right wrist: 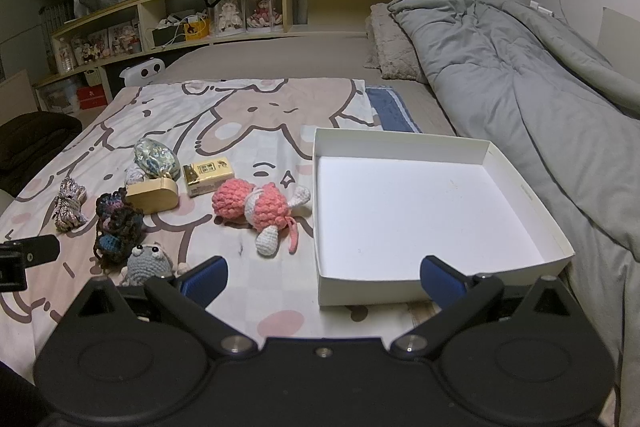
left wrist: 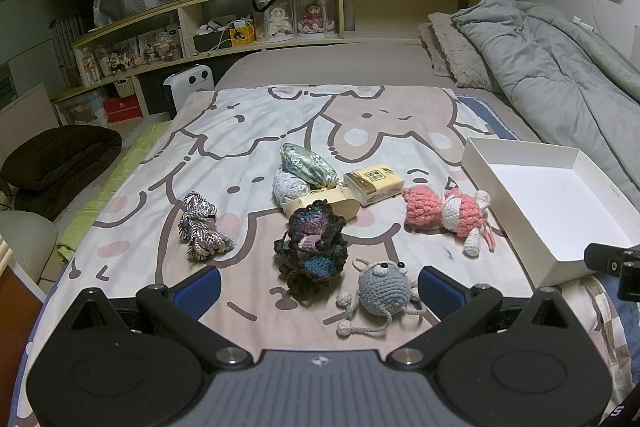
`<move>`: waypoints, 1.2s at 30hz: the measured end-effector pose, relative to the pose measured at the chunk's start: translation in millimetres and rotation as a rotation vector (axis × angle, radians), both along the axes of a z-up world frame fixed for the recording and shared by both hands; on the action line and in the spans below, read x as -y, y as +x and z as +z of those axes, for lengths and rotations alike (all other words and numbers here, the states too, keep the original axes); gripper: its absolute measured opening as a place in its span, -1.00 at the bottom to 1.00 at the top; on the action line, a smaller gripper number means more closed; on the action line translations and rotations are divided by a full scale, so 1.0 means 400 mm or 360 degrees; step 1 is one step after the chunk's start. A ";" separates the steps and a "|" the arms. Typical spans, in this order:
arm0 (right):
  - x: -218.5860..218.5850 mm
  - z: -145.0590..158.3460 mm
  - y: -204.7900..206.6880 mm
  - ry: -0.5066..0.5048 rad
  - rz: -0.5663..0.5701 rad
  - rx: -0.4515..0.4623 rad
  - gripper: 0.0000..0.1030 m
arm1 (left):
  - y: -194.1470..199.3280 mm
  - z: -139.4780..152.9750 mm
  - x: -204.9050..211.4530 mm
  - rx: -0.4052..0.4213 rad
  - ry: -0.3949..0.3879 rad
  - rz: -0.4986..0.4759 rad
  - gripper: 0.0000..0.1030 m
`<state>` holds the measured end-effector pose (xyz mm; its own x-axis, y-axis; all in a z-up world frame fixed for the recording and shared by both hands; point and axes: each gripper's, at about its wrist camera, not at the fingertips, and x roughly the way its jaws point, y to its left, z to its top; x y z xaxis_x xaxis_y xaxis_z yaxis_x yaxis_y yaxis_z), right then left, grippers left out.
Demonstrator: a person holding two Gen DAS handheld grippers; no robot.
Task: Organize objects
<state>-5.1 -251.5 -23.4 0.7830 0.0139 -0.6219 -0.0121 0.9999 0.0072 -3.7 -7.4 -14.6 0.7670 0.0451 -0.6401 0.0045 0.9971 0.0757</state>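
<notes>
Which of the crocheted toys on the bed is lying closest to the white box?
The pink and white crochet doll. It lies just beside the white box; the grey crochet critter and dark crochet piece lie further off.

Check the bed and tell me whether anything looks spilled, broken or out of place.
Nothing looks spilled or damaged. The white box is empty, while the pink crochet doll, grey crochet toy, dark crochet piece, yarn bundle and yellow packet lie loose on the sheet. Both tools are open and empty.

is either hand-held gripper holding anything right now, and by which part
Nothing is held. The left hand-held gripper and right hand-held gripper are both open with nothing between their fingers.
</notes>
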 end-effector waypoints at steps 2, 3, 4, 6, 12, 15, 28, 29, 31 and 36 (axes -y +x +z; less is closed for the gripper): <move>0.001 0.001 0.000 -0.0002 -0.0002 -0.0002 1.00 | -0.001 -0.002 0.001 0.0000 0.0000 0.0000 1.00; 0.001 0.001 0.000 -0.0002 -0.0003 -0.0001 1.00 | 0.000 0.000 0.000 0.0000 -0.0001 -0.0002 1.00; 0.001 0.001 0.000 -0.0001 -0.0003 -0.0001 1.00 | 0.000 0.000 0.000 0.0000 -0.0001 -0.0006 1.00; 0.001 0.003 0.000 0.0003 -0.0001 0.0000 1.00 | 0.000 0.001 0.000 0.0002 0.0002 -0.0005 1.00; 0.002 0.017 0.005 0.0051 0.0003 0.0016 1.00 | 0.006 0.015 0.005 0.0010 -0.0010 -0.0032 1.00; -0.003 0.028 0.022 0.0054 0.0014 0.0031 1.00 | 0.015 0.023 0.009 0.0020 -0.0016 -0.0046 1.00; -0.043 0.099 0.193 0.0214 0.0065 0.0117 1.00 | 0.075 -0.009 0.066 -0.0025 -0.0073 -0.0146 1.00; -0.048 0.100 0.211 0.0227 0.0081 0.0114 1.00 | 0.080 -0.016 0.070 -0.0046 -0.0082 -0.0167 1.00; -0.060 0.097 0.251 0.0223 0.0125 0.0092 1.00 | 0.086 -0.031 0.079 -0.0061 -0.0094 -0.0187 1.00; -0.096 0.077 0.338 0.0039 0.0276 0.0041 1.00 | 0.117 -0.073 0.093 -0.0112 -0.0119 -0.0171 0.99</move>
<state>130.2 -213.0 7.6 0.7832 0.1651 -0.5995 -0.1851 0.9823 0.0287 43.0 -44.5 -43.9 0.7181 -0.0848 -0.6907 0.1144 0.9934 -0.0031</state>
